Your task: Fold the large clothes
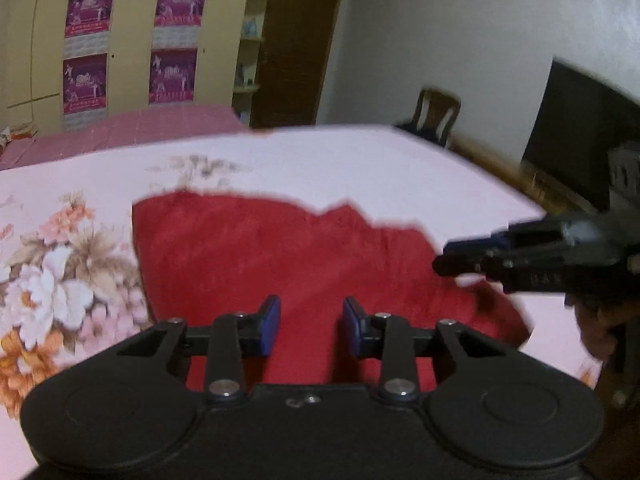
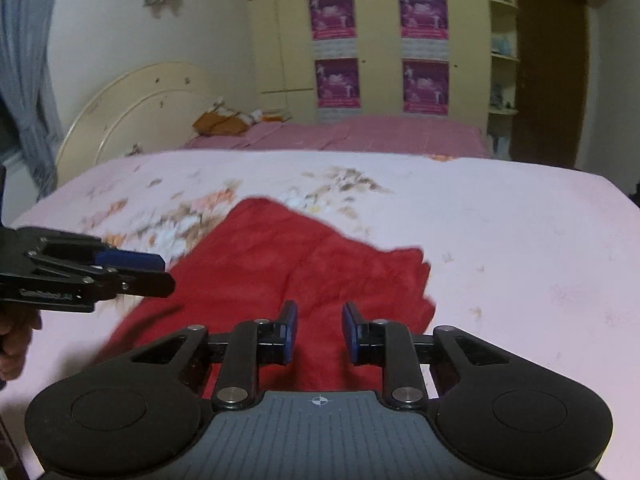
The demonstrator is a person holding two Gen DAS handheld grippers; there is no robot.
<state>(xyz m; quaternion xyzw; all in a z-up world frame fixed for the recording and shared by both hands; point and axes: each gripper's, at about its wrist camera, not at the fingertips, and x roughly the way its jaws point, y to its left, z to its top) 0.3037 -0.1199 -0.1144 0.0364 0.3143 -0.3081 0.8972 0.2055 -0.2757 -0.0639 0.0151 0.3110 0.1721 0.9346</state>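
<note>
Red garment (image 1: 256, 264): lying on the bed, partly folded, far edge ragged and stepped; in the right wrist view (image 2: 288, 264) spread from the middle toward the lower left.
Bed (image 1: 400, 168): covered by a pale pink sheet with flower print at the left side.
Left claw (image 1: 311, 328): hovering over the near part of the red garment, blue pads (image 1: 272, 320) spread apart with a clear gap, nothing pinched between them; seen from the side in the right wrist view (image 2: 164, 272), above the garment's left edge, tips not gripping cloth.
Right claw (image 2: 319, 334): hovering over the near middle of the red garment, blue pads (image 2: 290, 332) apart, nothing between them; in the left wrist view (image 1: 444, 258) entering from the right, over the garment's right edge, blurred.
Hand (image 2: 12, 344): at the left border, holding the left claw's handle.
Second bed (image 2: 360, 136): behind, with a pink checked cover and a rounded cream headboard (image 2: 132, 112).
Wardrobe (image 2: 380, 40): cream doors with four purple posters (image 2: 332, 16).
Door (image 2: 548, 64): dark brown, right of the wardrobe shelves.
Chair (image 1: 436, 116): wooden, past the bed's far corner.
</note>
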